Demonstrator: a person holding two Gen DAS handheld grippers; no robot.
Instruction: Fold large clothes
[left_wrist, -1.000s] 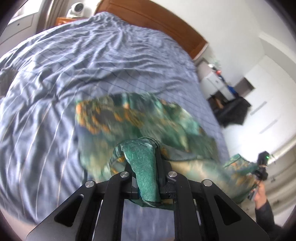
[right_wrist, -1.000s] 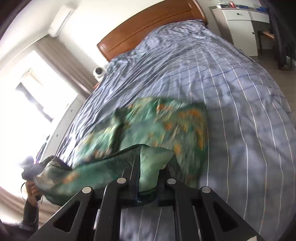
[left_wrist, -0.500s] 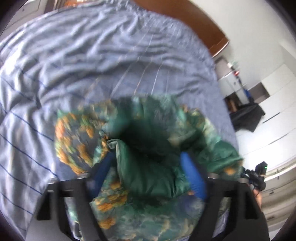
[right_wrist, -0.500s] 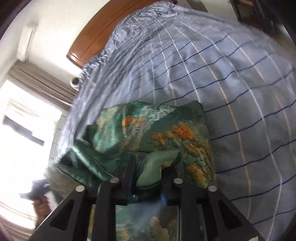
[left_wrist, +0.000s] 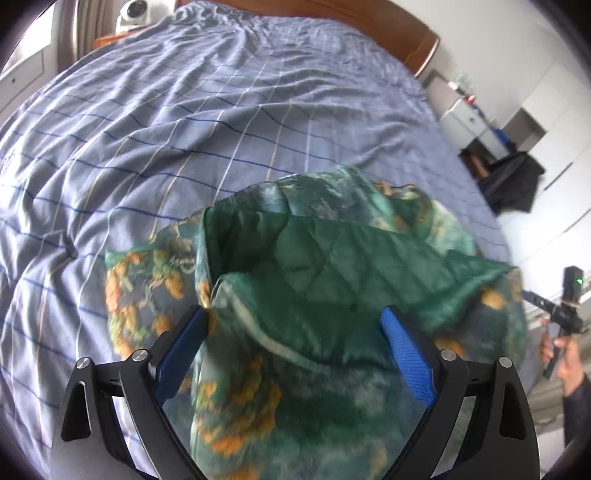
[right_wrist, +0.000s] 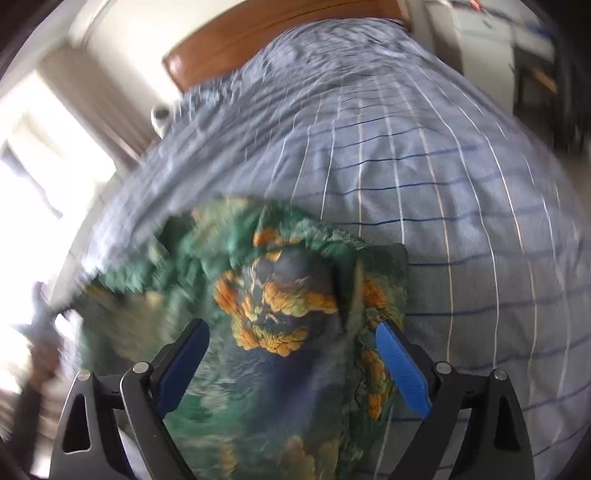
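A green garment (left_wrist: 332, 280) with an orange and teal floral print lies bunched in a loose fold on the blue striped bed; its plain green lining is turned up on top. It also shows in the right wrist view (right_wrist: 280, 306), blurred. My left gripper (left_wrist: 295, 321) is open, its blue pads on either side of the cloth, holding nothing. My right gripper (right_wrist: 291, 332) is open too, jaws wide over the garment's right part. The right gripper also shows in the left wrist view (left_wrist: 569, 314), held in a hand.
The blue striped bedspread (left_wrist: 221, 110) covers the bed, with a wooden headboard (right_wrist: 280, 40) at the far end. A white camera (left_wrist: 135, 11) stands on a nightstand. White drawers (left_wrist: 469, 118) and a dark chair (left_wrist: 513, 181) stand to the right.
Both grippers were shut on the garment's edge and carried it forward over itself. They have now opened and let it go, and the cloth rests folded on the bed.
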